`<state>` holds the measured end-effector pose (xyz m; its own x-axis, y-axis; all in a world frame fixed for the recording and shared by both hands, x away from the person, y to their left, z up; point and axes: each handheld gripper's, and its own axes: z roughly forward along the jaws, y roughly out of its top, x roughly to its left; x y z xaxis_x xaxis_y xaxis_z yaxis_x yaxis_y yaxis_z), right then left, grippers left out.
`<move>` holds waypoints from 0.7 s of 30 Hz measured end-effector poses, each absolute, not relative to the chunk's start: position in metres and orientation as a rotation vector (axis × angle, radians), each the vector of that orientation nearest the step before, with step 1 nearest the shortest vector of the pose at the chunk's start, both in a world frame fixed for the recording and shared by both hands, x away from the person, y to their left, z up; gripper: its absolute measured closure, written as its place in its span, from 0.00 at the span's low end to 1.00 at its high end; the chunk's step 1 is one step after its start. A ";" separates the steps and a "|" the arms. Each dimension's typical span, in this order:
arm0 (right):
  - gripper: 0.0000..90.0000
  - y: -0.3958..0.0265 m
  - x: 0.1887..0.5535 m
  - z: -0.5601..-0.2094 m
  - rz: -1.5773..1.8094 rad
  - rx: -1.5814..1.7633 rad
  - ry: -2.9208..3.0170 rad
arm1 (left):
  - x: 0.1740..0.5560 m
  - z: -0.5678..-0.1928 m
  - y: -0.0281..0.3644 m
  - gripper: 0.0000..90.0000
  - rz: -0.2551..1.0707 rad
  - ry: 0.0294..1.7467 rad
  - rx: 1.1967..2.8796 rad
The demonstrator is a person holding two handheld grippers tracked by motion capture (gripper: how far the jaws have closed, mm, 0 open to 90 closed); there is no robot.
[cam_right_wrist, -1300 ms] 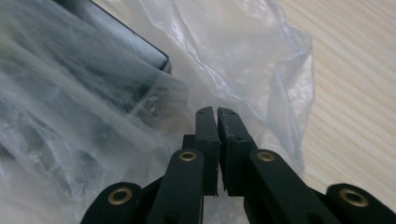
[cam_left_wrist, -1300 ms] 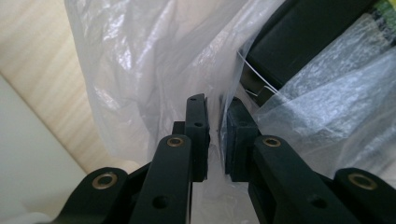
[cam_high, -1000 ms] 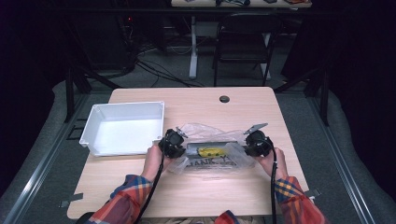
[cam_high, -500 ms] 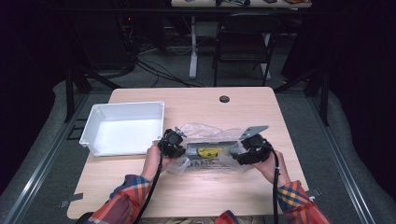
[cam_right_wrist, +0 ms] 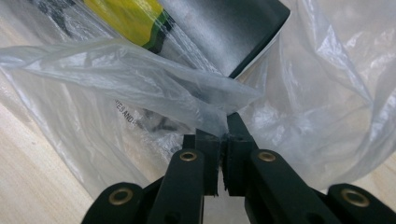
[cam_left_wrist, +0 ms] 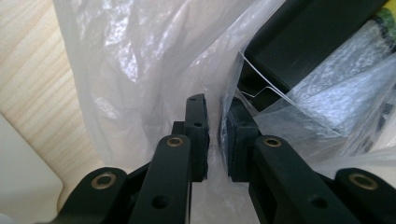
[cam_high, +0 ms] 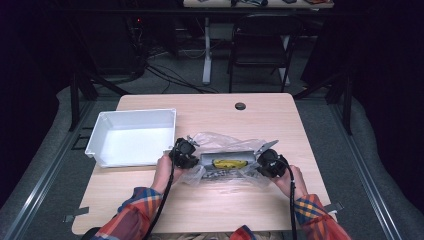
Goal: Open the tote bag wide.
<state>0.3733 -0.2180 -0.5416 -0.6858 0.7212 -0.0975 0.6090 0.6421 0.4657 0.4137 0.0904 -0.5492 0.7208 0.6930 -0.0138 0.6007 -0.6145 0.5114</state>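
Note:
A crumpled clear plastic bag [cam_high: 216,141] lies on the wooden table [cam_high: 210,112] with a black box [cam_high: 227,158] bearing a yellow label [cam_high: 229,163] inside it. My left gripper [cam_high: 194,160] holds the bag's left end. In the left gripper view my left gripper [cam_left_wrist: 215,112] is shut on the thin film, with the black box [cam_left_wrist: 303,32] just beyond. My right gripper [cam_high: 257,165] is at the bag's right end. In the right gripper view my right gripper [cam_right_wrist: 223,128] has just closed its jaws, pinching a fold of the bag [cam_right_wrist: 154,74] below the black box [cam_right_wrist: 233,28].
A white plastic bin [cam_high: 99,146] stands at the left of the table, close to my left gripper. A dark round grommet [cam_high: 240,106] sits near the far edge. Beyond the table are a chair [cam_high: 260,45] and floor cables.
My right gripper has shifted slightly inward and toward the person at the bag's right end. The left gripper and the bag's left end have stayed where they were.

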 end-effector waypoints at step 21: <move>0.45 -0.228 0.351 -0.504 0.729 0.999 2.651 | 0.408 -0.513 0.106 0.56 0.259 0.979 2.360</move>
